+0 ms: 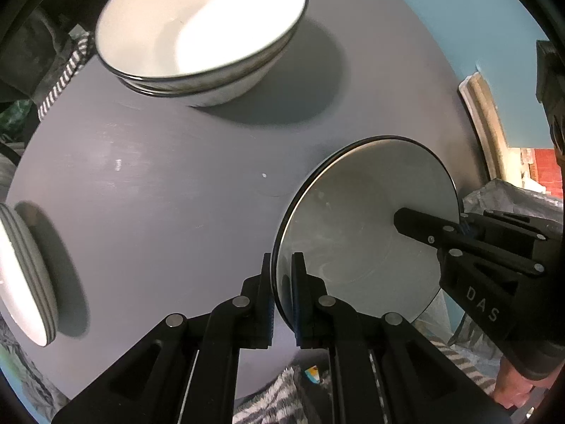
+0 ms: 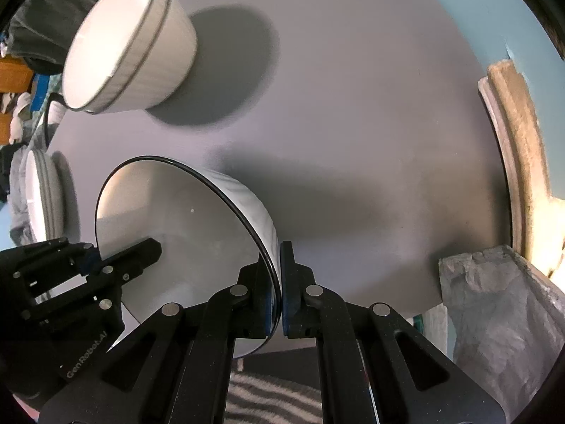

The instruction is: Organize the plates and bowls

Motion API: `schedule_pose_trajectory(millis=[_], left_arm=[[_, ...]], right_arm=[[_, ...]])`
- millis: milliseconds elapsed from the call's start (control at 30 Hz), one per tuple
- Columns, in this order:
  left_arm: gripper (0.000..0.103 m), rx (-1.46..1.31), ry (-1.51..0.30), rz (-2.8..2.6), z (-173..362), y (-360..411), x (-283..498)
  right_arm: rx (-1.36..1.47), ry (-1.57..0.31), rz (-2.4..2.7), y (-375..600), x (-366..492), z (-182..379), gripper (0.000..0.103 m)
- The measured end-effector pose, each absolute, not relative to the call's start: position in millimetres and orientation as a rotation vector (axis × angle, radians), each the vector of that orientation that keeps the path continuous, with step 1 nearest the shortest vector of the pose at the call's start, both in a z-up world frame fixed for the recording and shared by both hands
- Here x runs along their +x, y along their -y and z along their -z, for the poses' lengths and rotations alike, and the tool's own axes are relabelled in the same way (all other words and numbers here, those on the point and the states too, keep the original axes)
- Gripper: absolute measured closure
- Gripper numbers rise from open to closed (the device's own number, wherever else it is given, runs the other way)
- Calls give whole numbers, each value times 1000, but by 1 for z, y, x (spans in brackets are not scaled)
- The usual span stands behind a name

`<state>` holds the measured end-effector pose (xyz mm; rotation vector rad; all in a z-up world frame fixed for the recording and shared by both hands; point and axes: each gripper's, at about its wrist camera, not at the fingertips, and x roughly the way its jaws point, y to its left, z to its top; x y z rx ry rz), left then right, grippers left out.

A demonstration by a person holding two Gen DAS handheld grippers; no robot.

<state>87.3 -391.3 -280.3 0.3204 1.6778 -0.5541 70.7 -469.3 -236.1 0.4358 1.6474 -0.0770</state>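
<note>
1. Black-rimmed white bowl (image 1: 360,226) up front at the near edge of the round grey desk (image 1: 169,190), pinched from both sides at once.
2. Left tongs (image 1: 281,282) clamped on the rim nearest the left camera, one finger inside the wall, one outside; right tongs (image 2: 277,275) gripping the opposite rim the same way. Both narrowed right down onto the thin wall.
3. Likely glazed ceramic: stiff, fairly weighty, slick under the pads, quick to chip on a knock. Rim the only real handhold; two opposite grips looking like the steady way to carry it level.
4. Seemingly tipped and just off the desk on the right side, though hard to call through the fisheye.
5. Further out: stack of matching black-rimmed bowls (image 1: 201,31) at the far side, probably the place to nest this one.
6. Ribbed white bowls (image 2: 130,46) standing apart as a separate stack; stacked ribbed dishes (image 1: 24,275) at the left edge.
7. Open grey surface between bowl and black-rimmed stack, nothing blocking the way.
8. Striped rug (image 2: 268,399) below the desk edge; crumpled plastic sheet (image 2: 505,314) off to the right.
</note>
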Motion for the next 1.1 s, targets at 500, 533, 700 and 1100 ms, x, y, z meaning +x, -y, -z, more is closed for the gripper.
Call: schedule_pose_trajectory(millis=[500,533,700,1100], left_arm=[[95,295,-1577,522,224,386,106],[95,294,-1570,520,222,384,107],[95,270,-1548,505,206,370,120],[95,217,-1515,447,193,352,158]], right_arm=[[393,-1615,11,477,100,183,99],[388,-1611,6,478,102,181,99],[352,-1595,-24,477,115,174,99],[282,-1578,-78,455,139,173,99]])
